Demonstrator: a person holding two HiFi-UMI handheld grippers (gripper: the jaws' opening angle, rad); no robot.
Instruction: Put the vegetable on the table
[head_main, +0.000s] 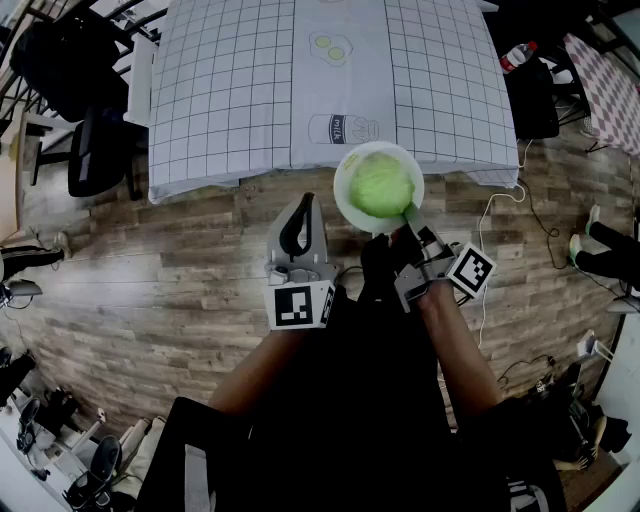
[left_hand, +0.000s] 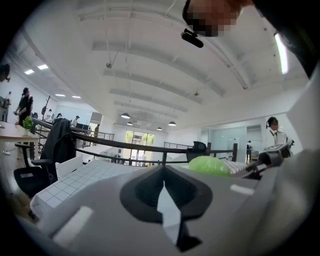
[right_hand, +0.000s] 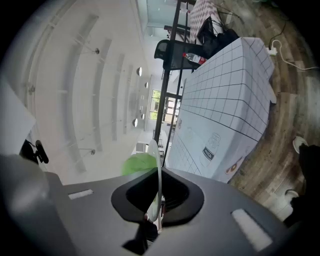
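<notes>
the green vegetable (head_main: 380, 184) is seen lying on a white plate (head_main: 343, 195), which is held in the air above the wooden floor (head_main: 180, 270). in the head view the plate's far rim is overlapped with the near edge of the grid-patterned bench (head_main: 230, 90). the plate's rim is clamped edge-on by the right tongs (head_main: 410, 214), at the side nearest the person. the left tongs (head_main: 300, 222) are held just beside the plate, apart from it, with their jaws brought together and nothing between them.
</notes>
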